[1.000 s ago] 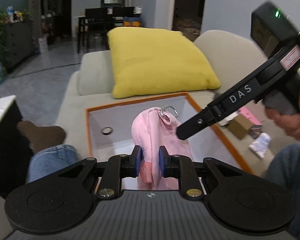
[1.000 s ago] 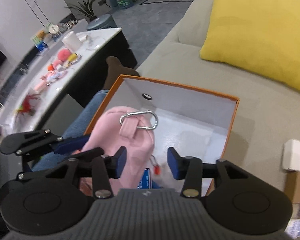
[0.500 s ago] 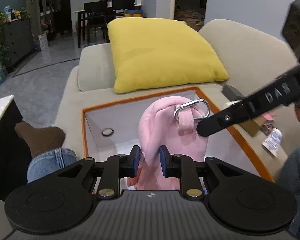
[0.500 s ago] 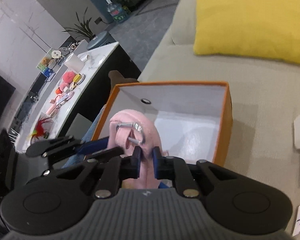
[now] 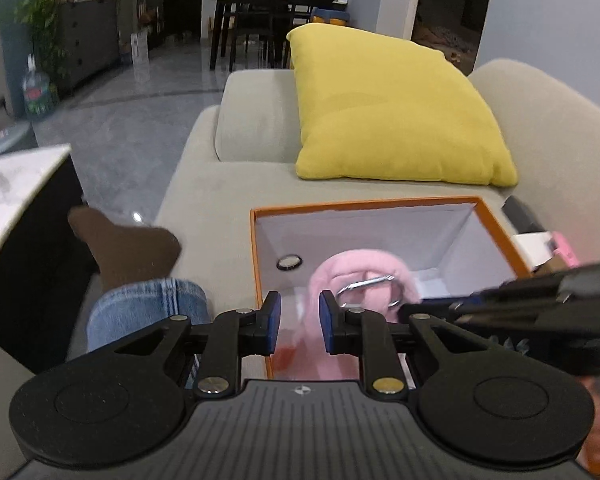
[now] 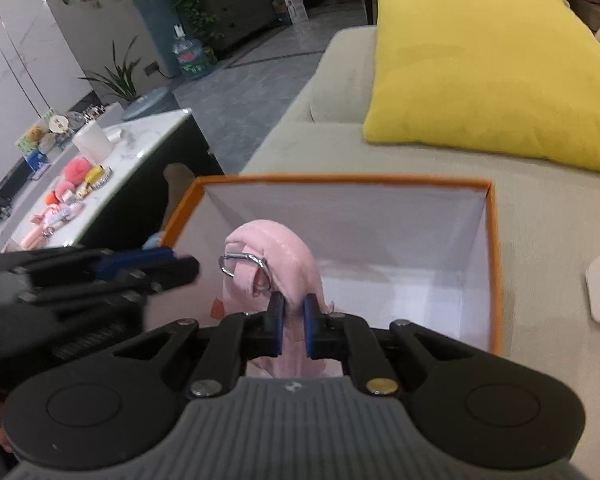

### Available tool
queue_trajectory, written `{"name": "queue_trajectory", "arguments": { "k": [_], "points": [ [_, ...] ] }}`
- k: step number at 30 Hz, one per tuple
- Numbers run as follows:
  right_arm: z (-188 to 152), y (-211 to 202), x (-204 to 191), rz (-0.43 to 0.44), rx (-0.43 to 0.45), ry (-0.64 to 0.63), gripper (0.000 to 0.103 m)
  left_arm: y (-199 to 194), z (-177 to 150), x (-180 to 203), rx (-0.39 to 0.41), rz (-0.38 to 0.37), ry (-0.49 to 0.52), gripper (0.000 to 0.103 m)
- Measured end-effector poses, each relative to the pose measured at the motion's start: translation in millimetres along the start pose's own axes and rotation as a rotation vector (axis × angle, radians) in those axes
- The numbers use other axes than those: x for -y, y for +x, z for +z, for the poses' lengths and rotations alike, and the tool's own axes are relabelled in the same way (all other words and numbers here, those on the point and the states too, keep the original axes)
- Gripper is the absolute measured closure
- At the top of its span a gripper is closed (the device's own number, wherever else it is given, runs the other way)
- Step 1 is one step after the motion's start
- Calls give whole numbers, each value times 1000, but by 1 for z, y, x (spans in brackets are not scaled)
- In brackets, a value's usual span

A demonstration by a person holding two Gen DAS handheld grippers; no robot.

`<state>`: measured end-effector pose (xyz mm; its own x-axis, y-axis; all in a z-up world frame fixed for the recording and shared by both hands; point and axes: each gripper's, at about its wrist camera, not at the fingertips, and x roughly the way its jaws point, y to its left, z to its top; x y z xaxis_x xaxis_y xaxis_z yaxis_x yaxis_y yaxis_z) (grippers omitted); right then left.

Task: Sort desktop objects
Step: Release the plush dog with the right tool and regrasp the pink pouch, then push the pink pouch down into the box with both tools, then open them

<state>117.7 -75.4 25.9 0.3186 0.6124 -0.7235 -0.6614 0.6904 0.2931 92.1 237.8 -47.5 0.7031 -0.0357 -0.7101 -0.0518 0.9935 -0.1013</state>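
The right gripper [image 6: 293, 330] is clamped on the pink fabric pouch [image 6: 278, 256], its blue pads pinching a fold of the cloth low on the pouch. The pouch hangs inside the orange-rimmed box [image 6: 494, 256], which sits on the beige sofa [image 6: 548, 216], and a silver carabiner [image 6: 244, 266] is clipped through a loop near the pouch's top. The left gripper [image 5: 299, 322] has its jaws apart with nothing between the pads; it hovers over the near left corner of the box, just beside the pouch [image 5: 364, 268]. In the left wrist view the carabiner [image 5: 366, 286] lies across the pouch's top. A yellow cushion [image 5: 388, 108] rests on the sofa behind the box. Left of the box stands a white-topped table [image 6: 112, 164] holding small toys.
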Motion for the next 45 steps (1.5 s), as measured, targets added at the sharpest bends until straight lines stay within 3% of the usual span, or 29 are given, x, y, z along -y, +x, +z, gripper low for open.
{"name": "queue_trajectory", "arguments": {
  "k": [4, 8, 10, 14, 25, 26, 32, 34, 36, 39, 45],
  "points": [
    [-10, -5, -14, -8, 9, -46, 93, -14, 1, -12, -15, -48, -99, 78],
    [-23, -9, -31, -17, 17, -100, 92, -29, 0, -20, -40, -128, -203, 64],
    [-29, -12, -37, -26, 28, -120, 92, -32, 0, -19, -58, -150, -239, 50],
    [-40, -19, -43, -5, 10, -133, 92, -34, -5, -19, -94, -188, -312, 46],
    [-52, -23, -48, 61, -11, -177, 92, -6, -12, -7, -220, -109, -385, 47],
    [-51, -22, -48, 67, -14, -176, 92, -4, -11, -6, -222, -98, -376, 57],
    [-48, -21, -41, 100, -40, -171, 95, 4, -2, 1, -240, -108, -275, 63],
    [-46, -25, -37, 99, -44, -182, 90, 5, 5, 5, -255, -115, -211, 66],
    [-44, -28, -32, 93, -52, -202, 89, 7, 13, 10, -269, -133, -136, 74],
    [-39, -26, -25, 52, -67, -263, 89, 9, 26, 20, -284, -148, -1, 76],
    [-29, -3, -15, 22, -95, -326, 88, 19, 41, 31, -342, -120, 125, 76]
  ]
}}
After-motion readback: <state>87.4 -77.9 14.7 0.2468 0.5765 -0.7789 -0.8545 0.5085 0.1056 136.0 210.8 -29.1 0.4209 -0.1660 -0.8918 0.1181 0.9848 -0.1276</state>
